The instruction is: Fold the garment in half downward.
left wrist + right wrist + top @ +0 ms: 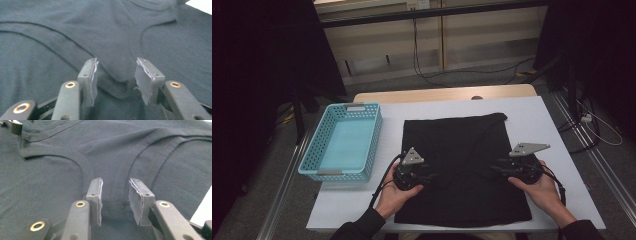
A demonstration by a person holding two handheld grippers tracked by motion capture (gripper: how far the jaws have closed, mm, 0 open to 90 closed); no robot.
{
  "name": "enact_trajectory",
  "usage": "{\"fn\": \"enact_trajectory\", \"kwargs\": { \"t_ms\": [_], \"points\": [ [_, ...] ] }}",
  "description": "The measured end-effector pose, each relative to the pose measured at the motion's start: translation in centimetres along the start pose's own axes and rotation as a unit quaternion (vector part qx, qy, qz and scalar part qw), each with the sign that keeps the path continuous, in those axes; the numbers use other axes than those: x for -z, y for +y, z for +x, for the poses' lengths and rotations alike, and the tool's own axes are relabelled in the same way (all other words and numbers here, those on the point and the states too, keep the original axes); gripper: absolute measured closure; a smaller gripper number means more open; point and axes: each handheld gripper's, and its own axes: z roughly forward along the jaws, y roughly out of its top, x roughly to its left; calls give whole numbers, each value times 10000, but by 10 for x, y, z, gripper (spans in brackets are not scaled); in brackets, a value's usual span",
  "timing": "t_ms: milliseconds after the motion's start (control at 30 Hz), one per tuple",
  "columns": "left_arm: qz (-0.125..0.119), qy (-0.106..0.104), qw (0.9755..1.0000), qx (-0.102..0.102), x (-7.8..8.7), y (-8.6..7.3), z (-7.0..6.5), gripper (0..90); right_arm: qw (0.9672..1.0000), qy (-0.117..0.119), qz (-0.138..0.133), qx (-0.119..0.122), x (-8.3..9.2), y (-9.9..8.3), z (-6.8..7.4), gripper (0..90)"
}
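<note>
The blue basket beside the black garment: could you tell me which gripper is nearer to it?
The left. The left gripper works the black garment on its basket-side half, just right of the blue basket. The right gripper sits across the garment, toward its far edge.

Nothing readable anywhere here, as far as I can tell. The black garment [462,165] is plain, no print or tag with letters showing. The turquoise basket [343,141] has small pale patches on its rims, but they're too small and blurry to make out any writing. The grey plates on the grippers are bare too.
</note>
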Motion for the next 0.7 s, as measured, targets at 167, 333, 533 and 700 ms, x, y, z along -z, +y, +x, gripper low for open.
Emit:
{"fn": "enact_trajectory", "kwargs": {
  "t_ms": [167, 333, 533, 700],
  "points": [
    [95, -268, 9996, -39, -4, -2, -4, 590, 9998, 22, 169, -65, -4, -4, -2, 610],
    [377, -247, 9989, -137, -9, -5, -12, 635, 9997, 45, 229, 9, -5, -5, 0, 587],
    [505, -342, 9978, -241, -9, -12, -9, 746, 9990, 90, 430, -23, -9, -11, 0, 568],
    [561, -288, 9976, -296, -9, -12, -12, 827, 9985, 248, 482, -76, -11, -13, 1, 694]
  ]
}}
